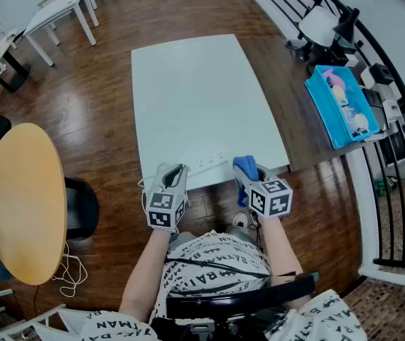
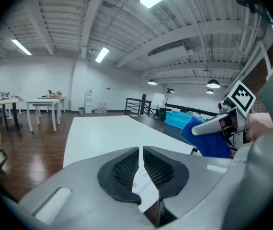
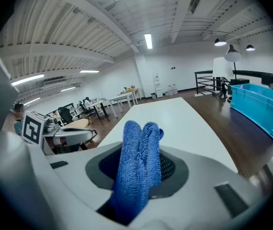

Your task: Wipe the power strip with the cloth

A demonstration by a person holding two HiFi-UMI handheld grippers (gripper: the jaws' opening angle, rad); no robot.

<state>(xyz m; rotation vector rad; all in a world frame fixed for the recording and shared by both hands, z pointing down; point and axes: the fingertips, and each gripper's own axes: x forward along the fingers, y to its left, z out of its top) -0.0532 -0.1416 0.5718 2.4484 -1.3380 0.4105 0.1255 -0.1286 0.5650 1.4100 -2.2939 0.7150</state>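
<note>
A white power strip [image 1: 209, 164] lies near the front edge of the white table [image 1: 202, 98], hard to tell from the tabletop. My right gripper [image 1: 251, 173] is shut on a folded blue cloth [image 3: 139, 169], which sticks up between its jaws; the cloth [image 1: 244, 167] hangs over the table's front edge just right of the strip. My left gripper [image 1: 174, 174] is shut with nothing between its jaws, held at the table's front edge left of the strip. From the left gripper view the blue cloth [image 2: 206, 138] and the right gripper [image 2: 213, 127] show at the right.
A round wooden table [image 1: 23, 201] stands to the left over a dark chair [image 1: 80, 208]. A blue bin [image 1: 341, 105] sits at the right beside a black railing [image 1: 373, 62]. White desks [image 1: 60, 9] stand at the far left. The person's lap is just below the grippers.
</note>
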